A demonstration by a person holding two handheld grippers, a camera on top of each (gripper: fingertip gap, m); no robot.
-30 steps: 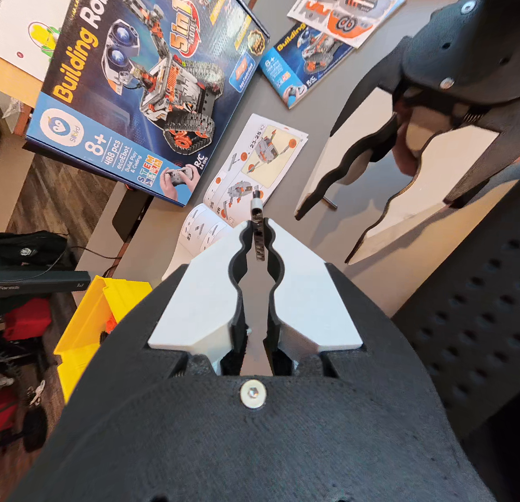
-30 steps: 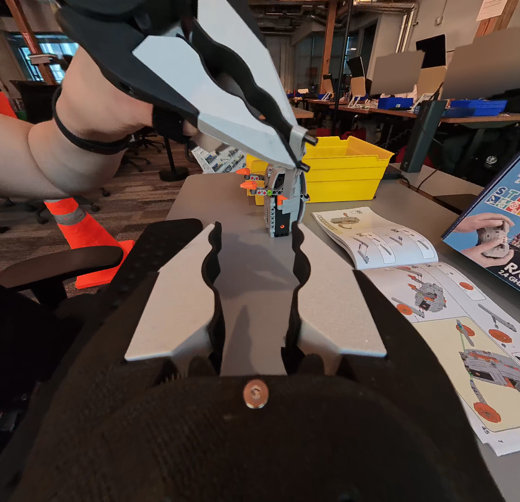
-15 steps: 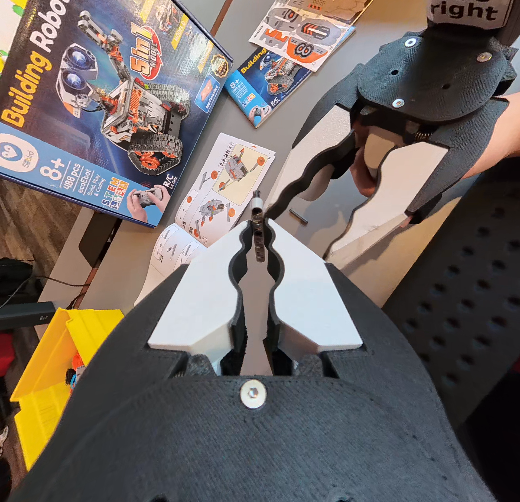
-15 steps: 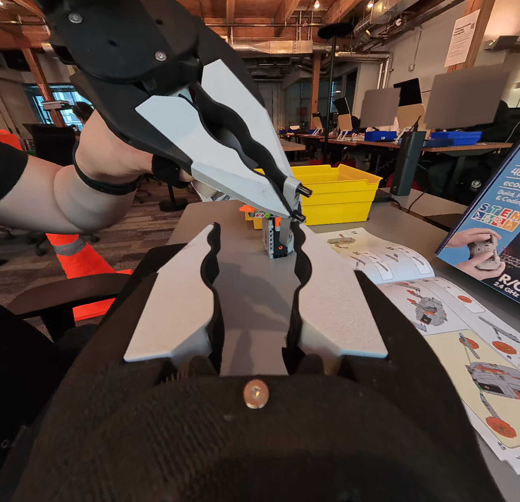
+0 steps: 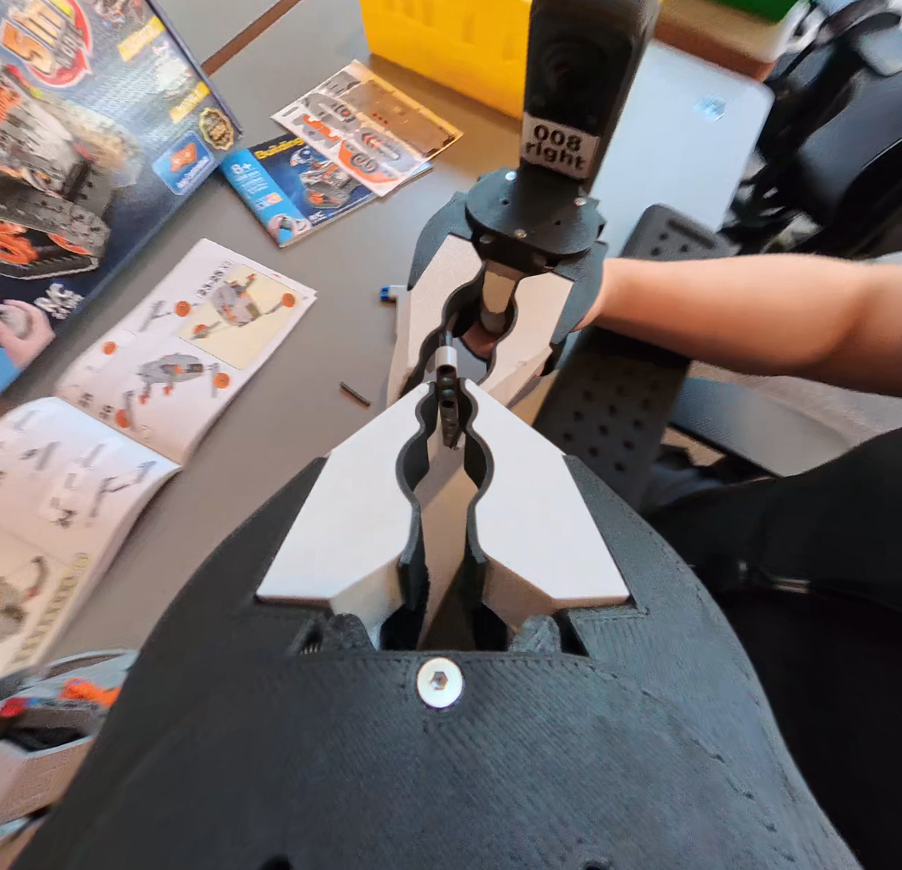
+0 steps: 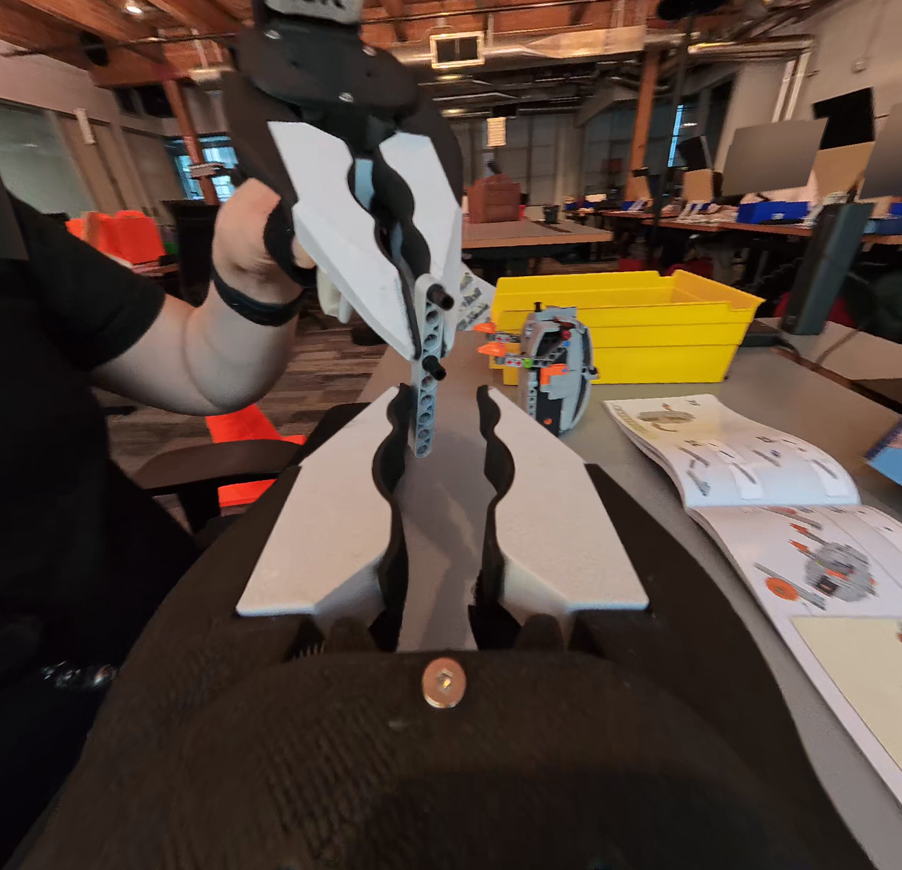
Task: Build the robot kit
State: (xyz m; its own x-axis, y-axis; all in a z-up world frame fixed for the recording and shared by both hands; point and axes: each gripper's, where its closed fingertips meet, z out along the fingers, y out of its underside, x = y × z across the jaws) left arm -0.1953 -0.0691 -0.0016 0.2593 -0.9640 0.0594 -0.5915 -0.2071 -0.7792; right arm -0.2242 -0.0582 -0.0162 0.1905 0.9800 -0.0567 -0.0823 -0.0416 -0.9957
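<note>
My left gripper [image 5: 446, 389] is shut on a grey beam with holes [image 5: 448, 409] that carries black pins. In the right wrist view the left gripper [image 6: 420, 324] comes down from above with the beam [image 6: 427, 388] hanging from its tips. My right gripper [image 6: 441, 397] is open. The beam's lower end hangs between its tips, close to the left finger [image 6: 341, 495]. In the left wrist view the right gripper's fingers [image 5: 429, 300] point toward me, just behind the beam. A partly built grey and orange model [image 6: 556, 363] stands on the table to the right.
An open instruction booklet [image 5: 185, 339] [image 6: 732, 461], the kit box [image 5: 73, 114], a small booklet [image 5: 302, 187] and a sticker sheet [image 5: 366, 129] lie on the grey table [image 5: 312, 456]. A loose black pin [image 5: 355, 393] lies near the grippers. A yellow bin [image 6: 659, 319] stands behind the model. A black chair [image 5: 610, 407] is beside the table. Left and right tips are no more than a few centimetres apart.
The left gripper has swung round with the beam toward the right gripper, so the beam now hangs between the right gripper's open fingers. The right gripper stays open.
</note>
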